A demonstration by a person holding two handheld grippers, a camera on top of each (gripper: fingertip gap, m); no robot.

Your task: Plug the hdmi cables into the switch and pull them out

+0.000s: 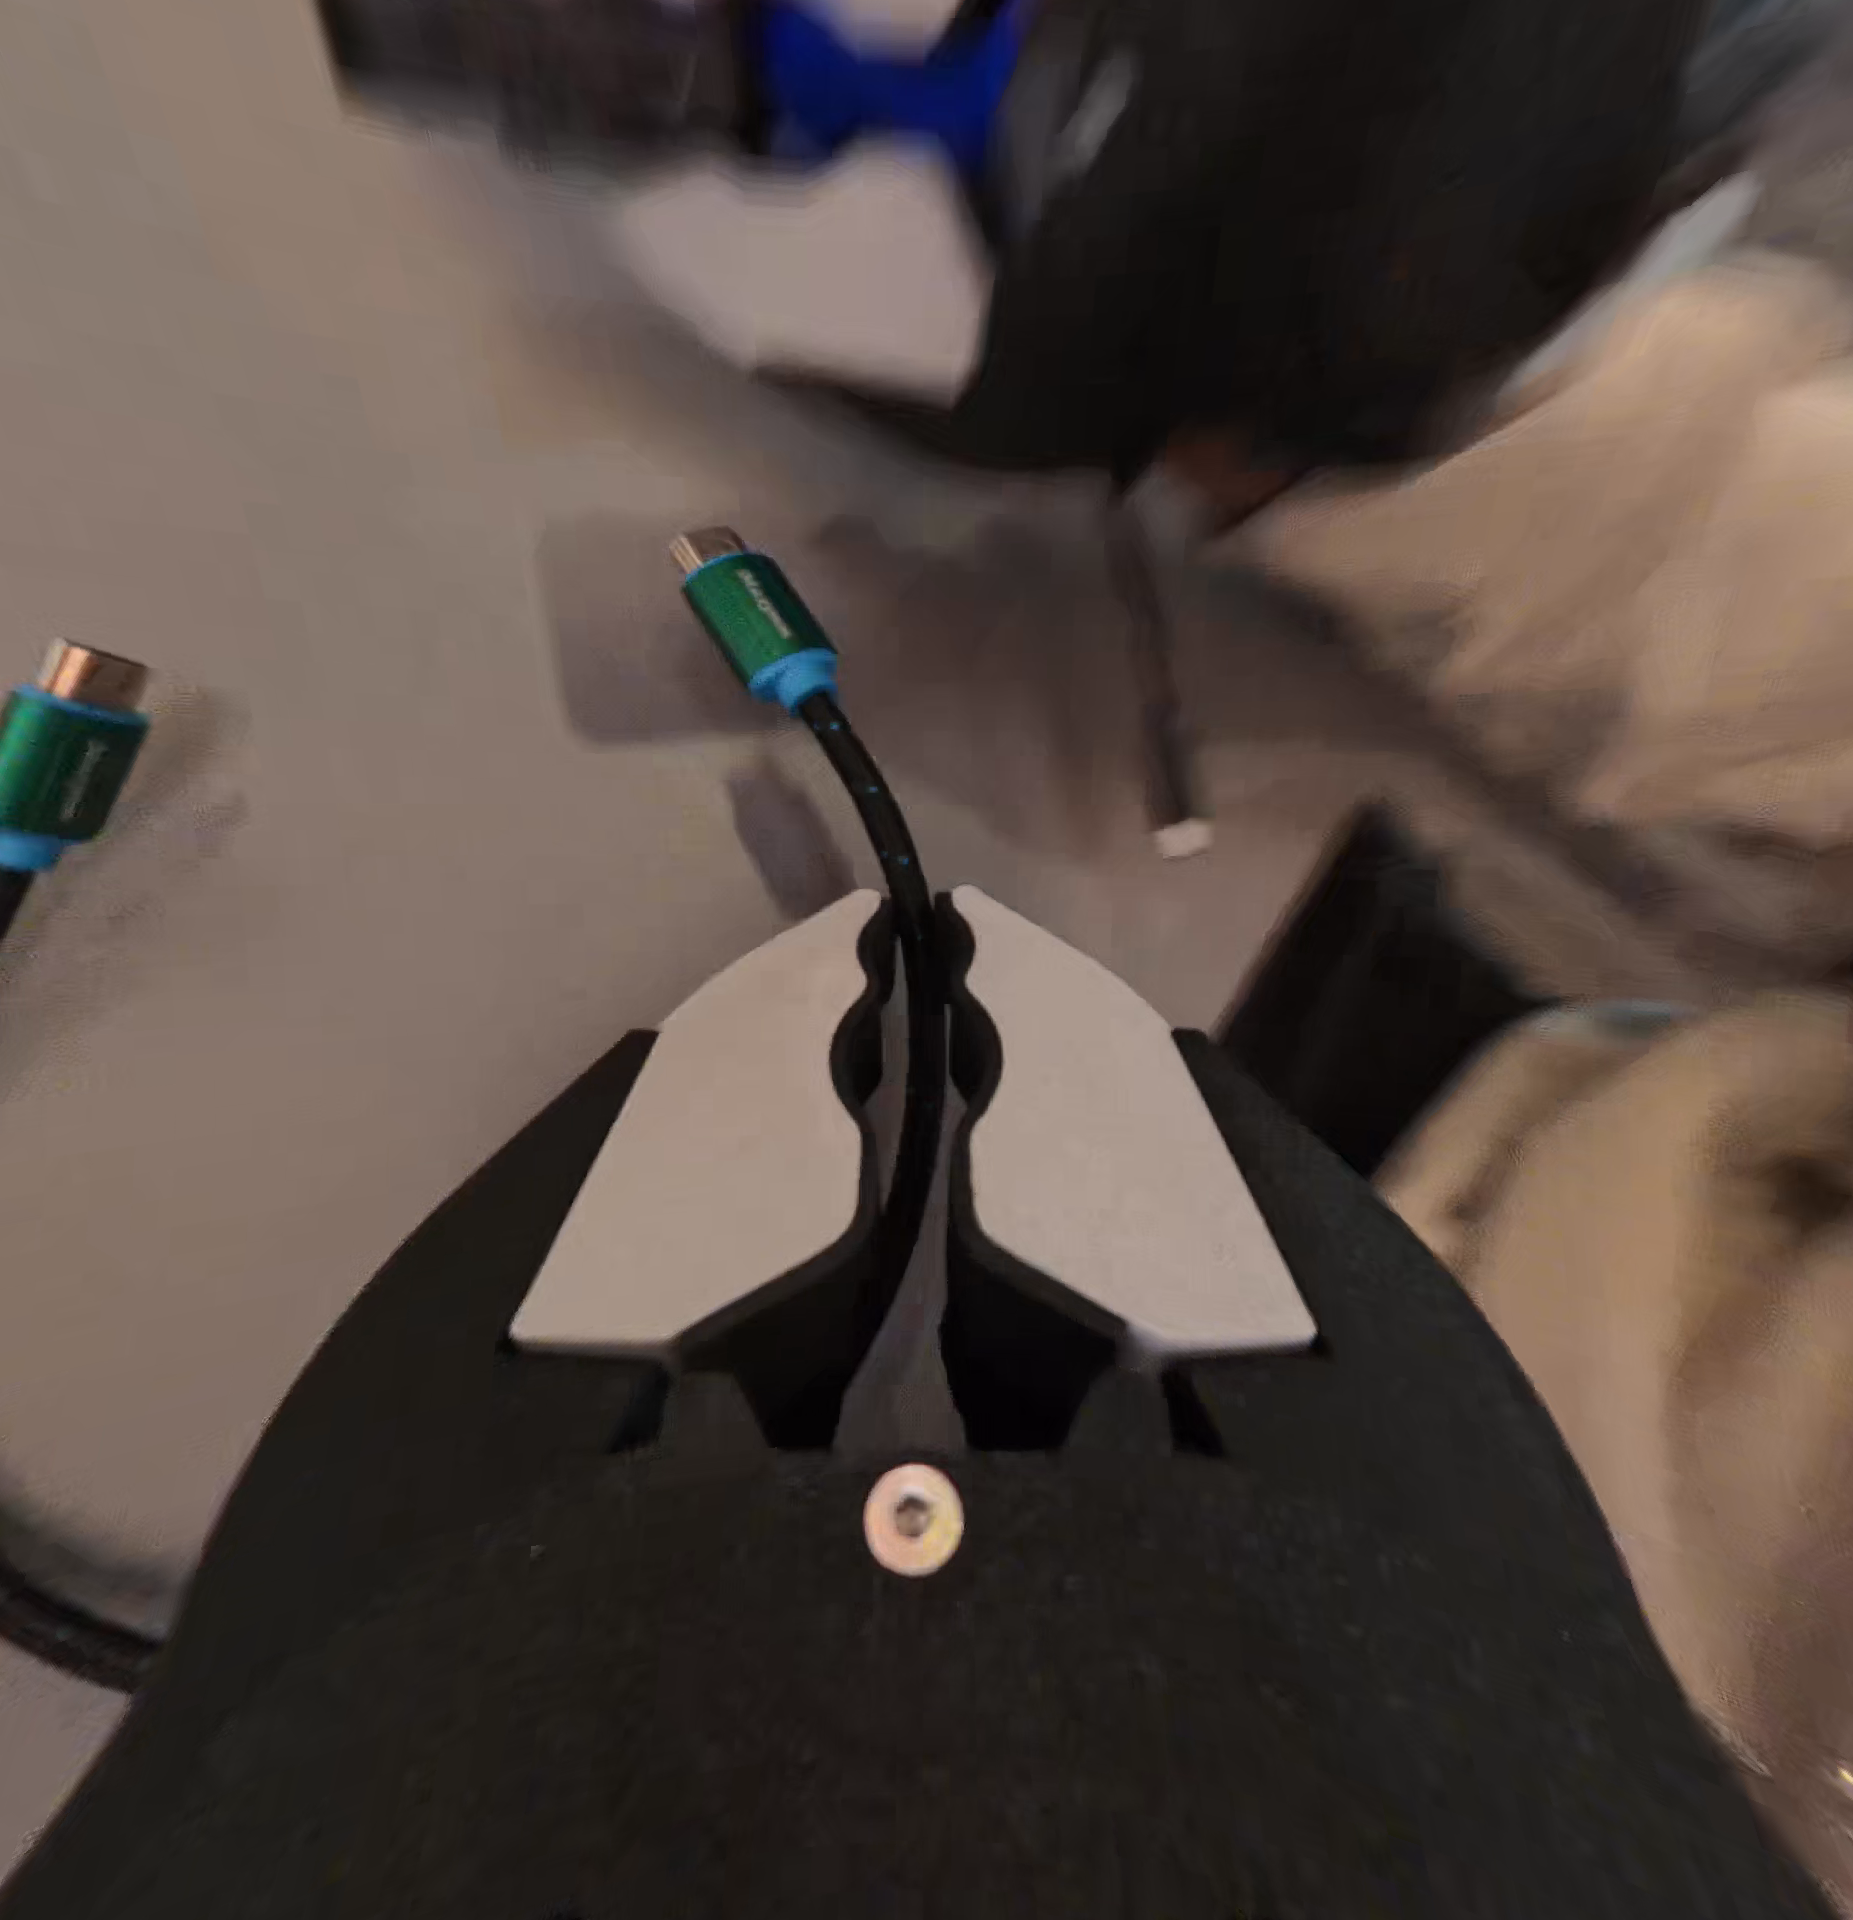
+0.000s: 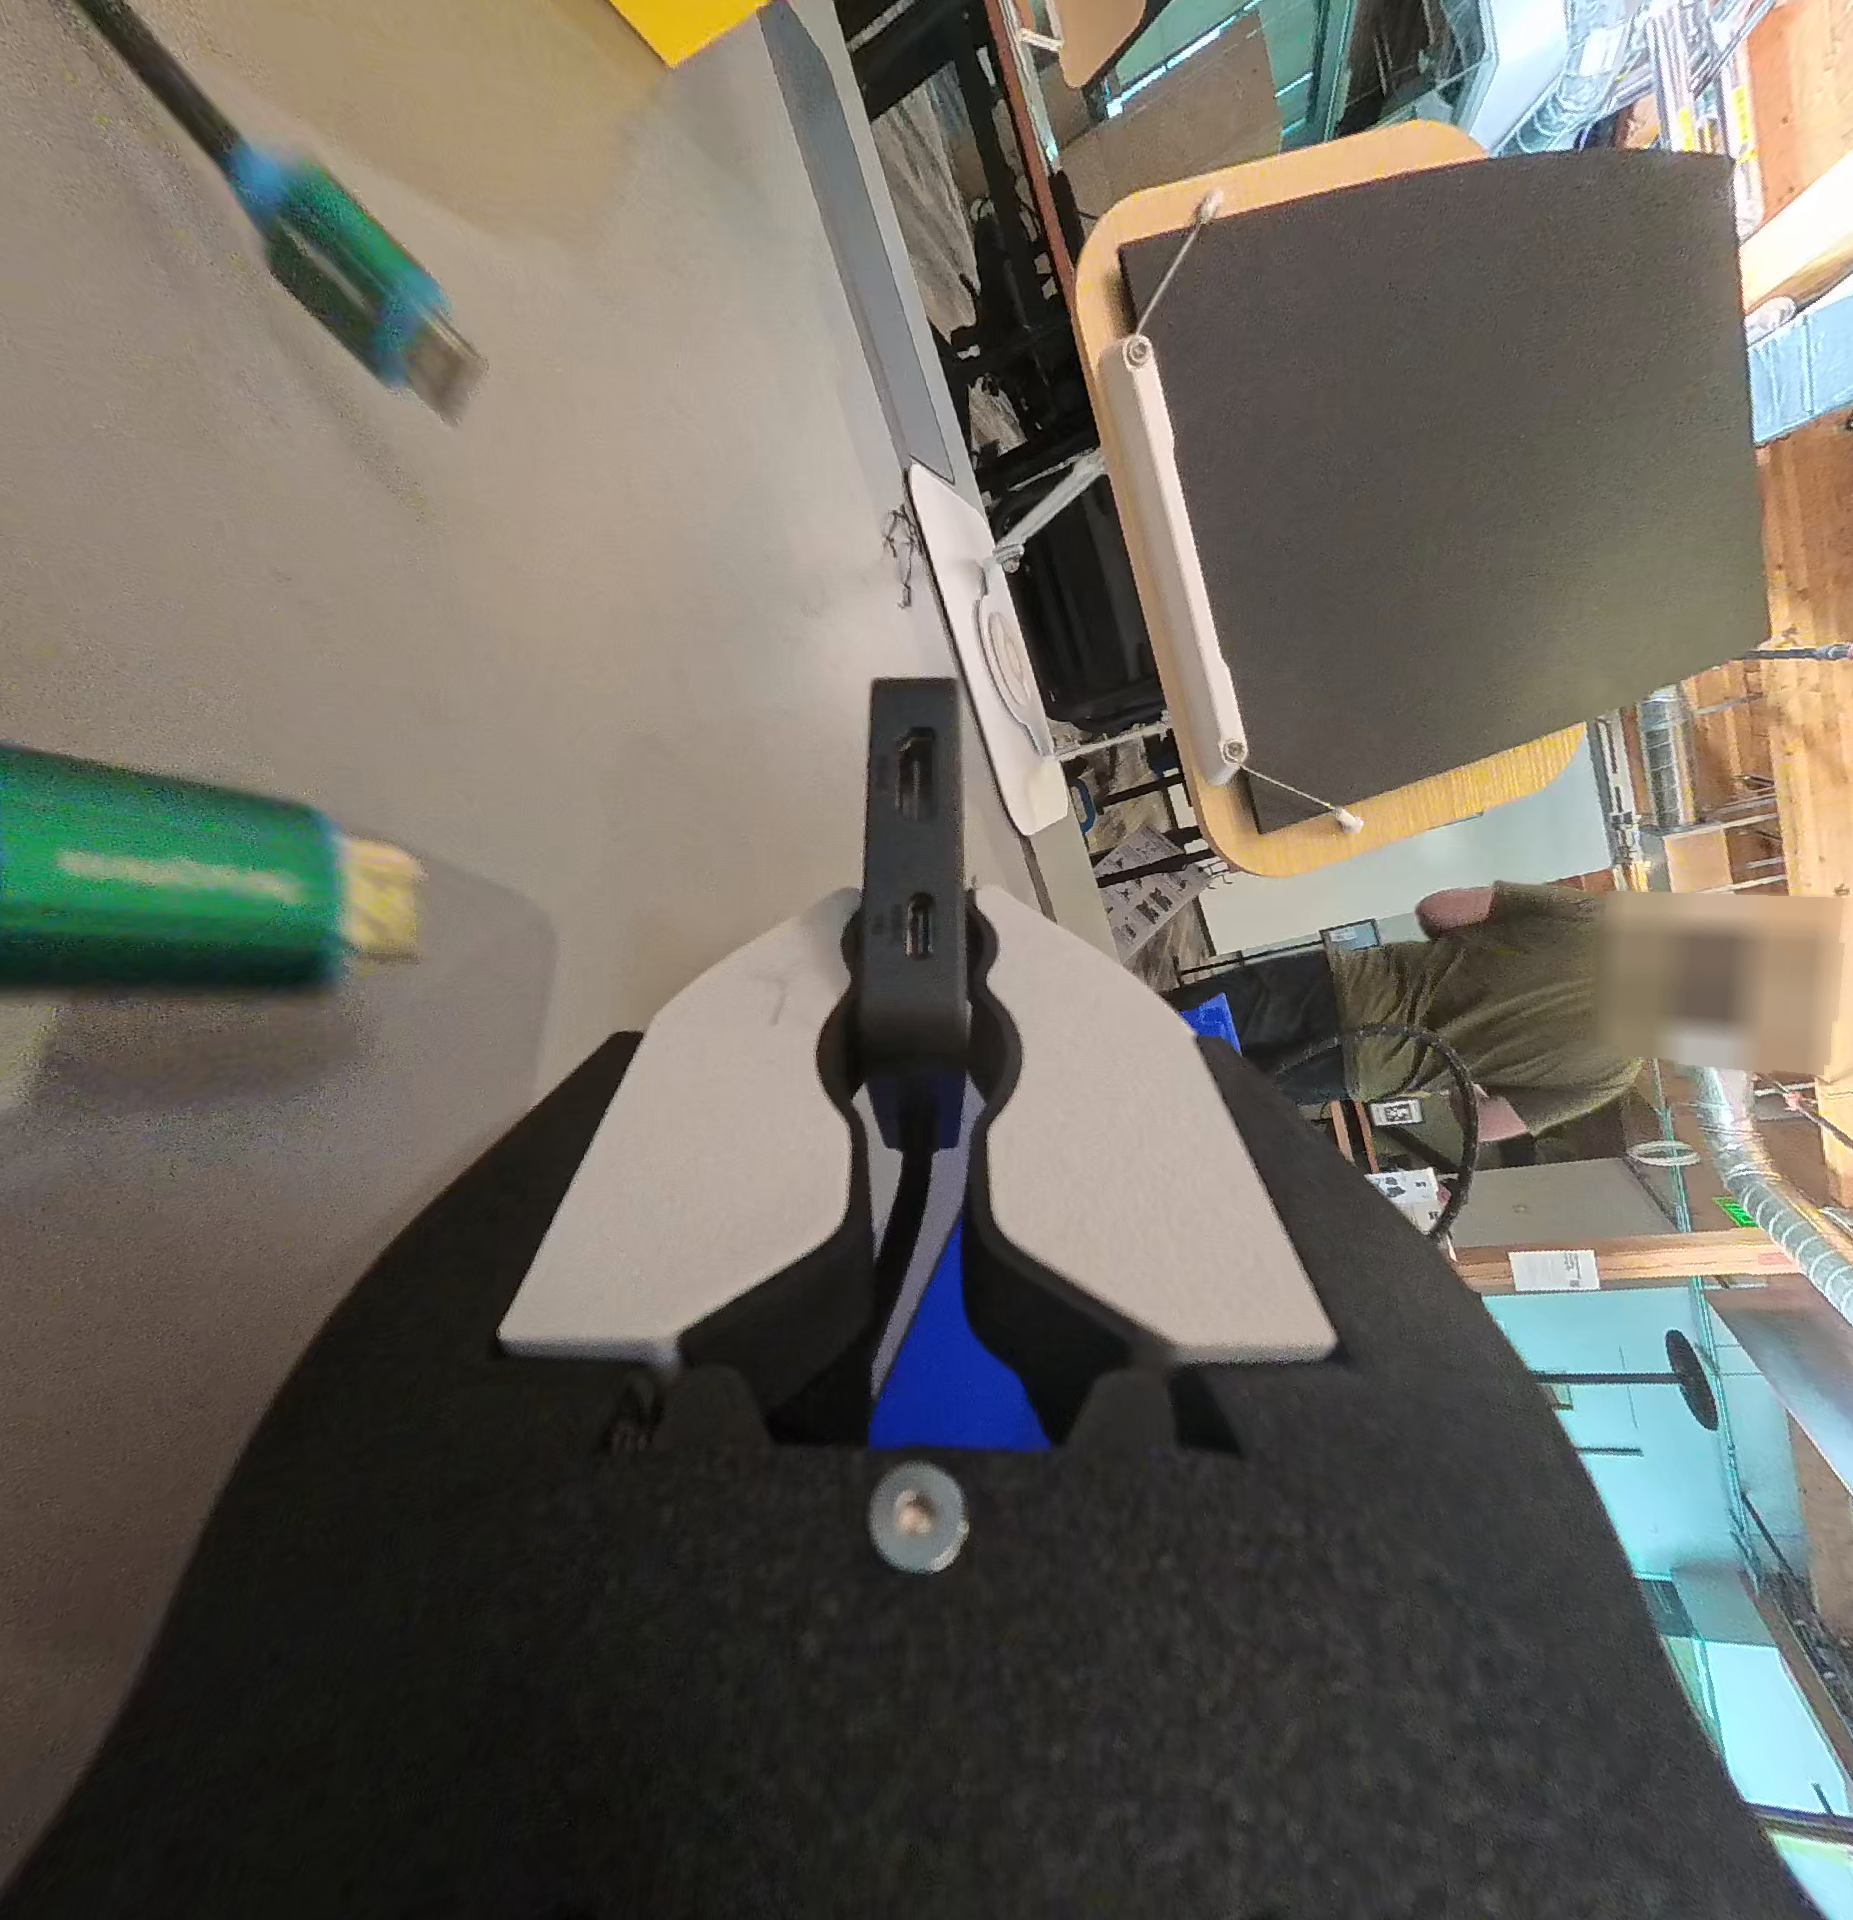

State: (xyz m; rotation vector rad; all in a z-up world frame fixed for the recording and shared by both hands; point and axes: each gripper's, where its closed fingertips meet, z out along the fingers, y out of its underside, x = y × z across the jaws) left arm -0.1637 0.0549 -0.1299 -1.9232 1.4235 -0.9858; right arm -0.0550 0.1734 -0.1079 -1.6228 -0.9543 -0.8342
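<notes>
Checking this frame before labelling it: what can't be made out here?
- Left wrist view: everything beyond the held cable is motion-blurred; the second cable runs off the left edge.
- Right wrist view: the switch rear is hidden between the right claw fingers; both plugs are blurred.

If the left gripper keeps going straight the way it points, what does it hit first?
The left gripper, shut on the braided cable, leads with that cable's green plug. Beyond it looks like bare grey tabletop; farther on, blurred dark shapes, and depth is unclear.
</notes>
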